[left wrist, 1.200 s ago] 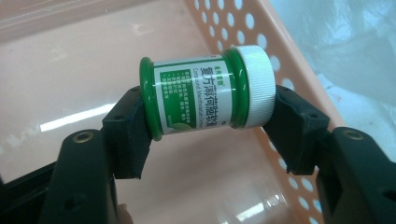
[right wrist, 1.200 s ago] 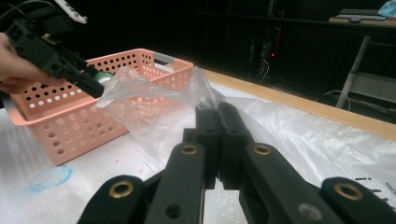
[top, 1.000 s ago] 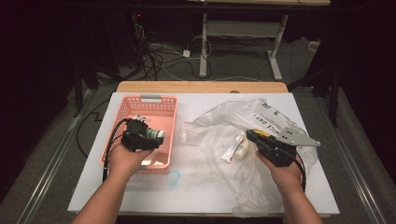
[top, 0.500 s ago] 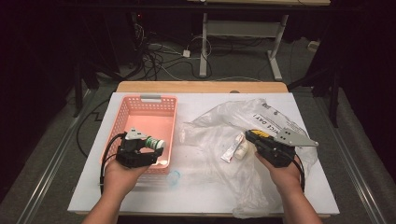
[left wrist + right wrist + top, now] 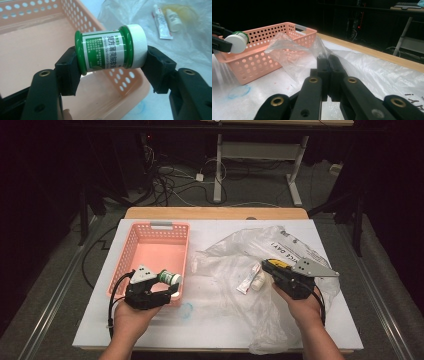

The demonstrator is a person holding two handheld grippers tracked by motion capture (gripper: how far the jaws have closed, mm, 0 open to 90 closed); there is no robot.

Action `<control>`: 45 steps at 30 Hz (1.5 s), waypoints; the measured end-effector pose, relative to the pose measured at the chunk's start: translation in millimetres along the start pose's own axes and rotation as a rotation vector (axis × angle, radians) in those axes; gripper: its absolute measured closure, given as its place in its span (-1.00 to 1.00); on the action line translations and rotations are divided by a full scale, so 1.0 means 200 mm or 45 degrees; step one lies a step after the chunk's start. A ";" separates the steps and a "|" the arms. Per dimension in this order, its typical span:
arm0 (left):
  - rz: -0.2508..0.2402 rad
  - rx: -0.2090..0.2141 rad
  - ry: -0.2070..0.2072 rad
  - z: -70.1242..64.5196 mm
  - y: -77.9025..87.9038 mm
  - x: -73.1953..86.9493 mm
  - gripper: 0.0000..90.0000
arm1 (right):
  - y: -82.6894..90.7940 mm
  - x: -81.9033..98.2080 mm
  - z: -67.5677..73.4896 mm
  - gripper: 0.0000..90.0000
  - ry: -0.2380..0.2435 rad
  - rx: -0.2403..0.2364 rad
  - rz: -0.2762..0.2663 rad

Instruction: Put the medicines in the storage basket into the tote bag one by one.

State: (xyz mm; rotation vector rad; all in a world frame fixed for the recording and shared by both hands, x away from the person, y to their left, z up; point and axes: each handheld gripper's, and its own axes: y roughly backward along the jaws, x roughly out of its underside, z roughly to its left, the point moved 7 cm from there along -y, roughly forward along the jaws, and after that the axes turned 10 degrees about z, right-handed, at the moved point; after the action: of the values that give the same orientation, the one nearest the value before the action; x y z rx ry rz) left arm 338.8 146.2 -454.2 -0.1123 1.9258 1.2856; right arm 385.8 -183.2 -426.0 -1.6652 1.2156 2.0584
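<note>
Gripping a green jar [image 5: 110, 48] end to end between the left gripper's [image 5: 111, 67] pads, one jaw pressing on the green base, the other on the white ribbed cap; jaws standing partway apart, clamped on the jar. Holding the jar on its side, over the near right corner of the pink basket [image 5: 32, 42], above the rim rather than resting inside. Showing in the high view as the left gripper [image 5: 162, 287] at the basket's [image 5: 150, 232] near edge with the jar [image 5: 169, 278] at its tip.

Pinching a fold of the clear plastic bag [image 5: 294, 53] between the right gripper's [image 5: 328, 62] jaws, pressed fully together, the film rising in a peak from the tips. Lying spread over the white table [image 5: 345, 320], the bag [image 5: 240, 245], with a small tube [image 5: 246, 283] and a small white bottle [image 5: 258, 280] just beside the right gripper [image 5: 267, 267].

Blurring the bag's print beyond reading; cutting off the gripper bodies at the lower edge of both gripper views; hiding the bag's far folds behind its own wrinkles
</note>
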 end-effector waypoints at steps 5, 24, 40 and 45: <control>-0.010 0.024 -0.027 -0.05 0.00 -0.01 -0.22 | 0.00 0.00 0.00 1.00 -0.005 -0.002 -0.004; 0.084 0.151 -0.149 -0.31 -0.22 -0.10 -0.22 | 0.01 -0.01 0.00 1.00 0.001 -0.003 -0.011; 0.163 0.219 -0.223 -0.54 -0.48 -0.21 -0.22 | 0.01 -0.02 0.01 1.00 0.003 -0.008 -0.020; 0.156 0.215 -0.203 -0.57 -0.60 -0.29 -0.22 | 0.02 -0.02 0.00 1.00 -0.004 -0.009 -0.022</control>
State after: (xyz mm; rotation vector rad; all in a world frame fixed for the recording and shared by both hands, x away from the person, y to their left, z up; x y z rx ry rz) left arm 370.4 -22.8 -485.8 0.1910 1.9172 1.1665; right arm 384.4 -183.4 -421.0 -1.6688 1.1901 2.0565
